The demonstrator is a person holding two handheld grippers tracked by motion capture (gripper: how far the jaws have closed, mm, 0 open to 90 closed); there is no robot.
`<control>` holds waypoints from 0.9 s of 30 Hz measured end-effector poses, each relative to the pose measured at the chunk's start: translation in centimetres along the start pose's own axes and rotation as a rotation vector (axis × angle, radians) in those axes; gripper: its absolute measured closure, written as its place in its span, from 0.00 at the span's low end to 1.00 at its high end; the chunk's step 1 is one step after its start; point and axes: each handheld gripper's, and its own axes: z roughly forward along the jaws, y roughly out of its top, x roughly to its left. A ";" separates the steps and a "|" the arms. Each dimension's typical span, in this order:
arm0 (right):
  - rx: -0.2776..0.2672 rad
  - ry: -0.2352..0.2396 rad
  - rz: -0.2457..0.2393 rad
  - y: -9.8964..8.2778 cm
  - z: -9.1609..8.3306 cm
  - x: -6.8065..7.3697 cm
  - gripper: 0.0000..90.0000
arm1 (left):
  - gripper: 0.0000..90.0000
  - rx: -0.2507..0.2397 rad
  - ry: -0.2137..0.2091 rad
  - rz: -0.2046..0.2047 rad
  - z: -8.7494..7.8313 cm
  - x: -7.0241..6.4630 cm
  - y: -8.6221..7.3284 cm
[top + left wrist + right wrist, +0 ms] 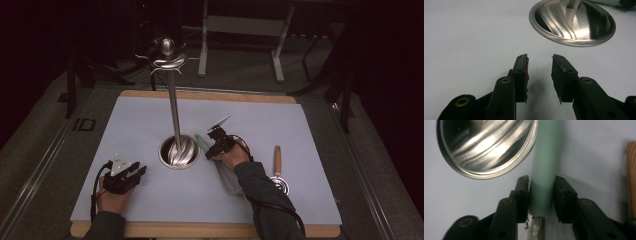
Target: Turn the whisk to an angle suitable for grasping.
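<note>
Whisk point(545, 170): pale green handle, silver wire loops at one end. Lies flat on table, just right of round steel base point(486, 147) of stand, handle end twd base, wires twd person. Handle sits btwn black jaws of right gripper point(541, 195), both pads against it.

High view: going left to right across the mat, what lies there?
Left hand-held gripper → round steel base of the hanging stand → green-handled whisk, its handle between the jaws of the right hand-held gripper → wooden-handled utensil.
</note>
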 end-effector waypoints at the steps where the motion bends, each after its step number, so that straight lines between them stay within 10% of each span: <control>1: -0.009 -0.005 0.001 0.0 -0.2 0.0 0.77 | 0.73 0.000 0.000 0.000 0.0 0.0 0.0; 27: -0.203 0.061 -0.020 -1.1 -5.3 0.0 0.77 | 0.74 0.004 0.003 0.004 0.0 0.0 0.0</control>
